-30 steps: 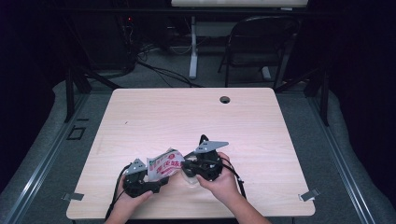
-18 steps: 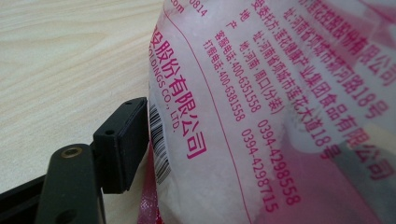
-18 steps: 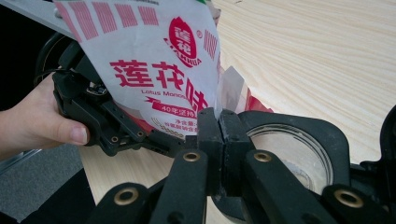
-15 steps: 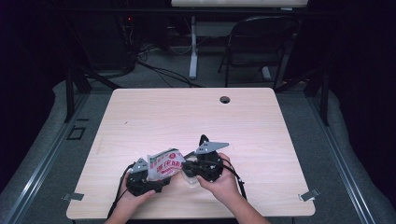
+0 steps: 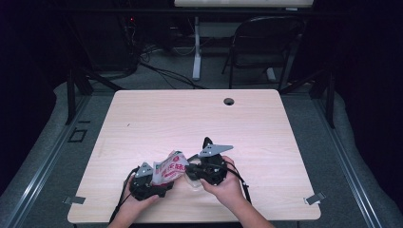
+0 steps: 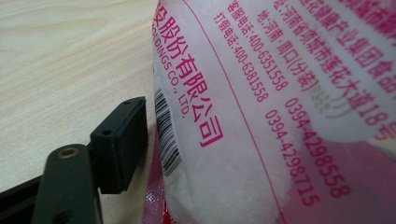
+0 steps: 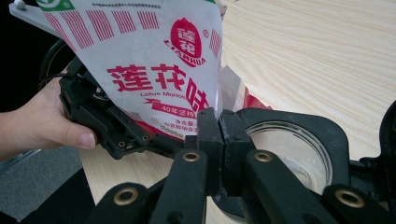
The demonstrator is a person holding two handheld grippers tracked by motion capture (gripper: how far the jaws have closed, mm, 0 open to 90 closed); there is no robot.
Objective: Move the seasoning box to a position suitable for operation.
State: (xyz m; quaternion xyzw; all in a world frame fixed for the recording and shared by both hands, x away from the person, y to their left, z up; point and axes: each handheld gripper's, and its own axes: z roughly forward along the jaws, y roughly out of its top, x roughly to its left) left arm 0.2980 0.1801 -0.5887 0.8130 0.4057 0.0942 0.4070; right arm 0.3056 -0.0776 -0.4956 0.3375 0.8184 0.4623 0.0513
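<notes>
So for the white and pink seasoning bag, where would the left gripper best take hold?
Probably the bag at its flat lower edge near the barcode, coming from the side of the left gripper: the body above bulges, and the right gripper already pinches the opposite edge.

The table (image 5: 199, 123) has a light wood top with rounded corners. A small round dark hole (image 5: 229, 101) sits near its far edge, a bit right of the middle. Most of the top is bare. Close to the near edge, about the middle, a white and red bag (image 5: 170, 167) seems to rest on the wood, though the high view is too small to be sure. Just right of the bag stands a small clear glass dish (image 7: 289, 154) on the table.
</notes>
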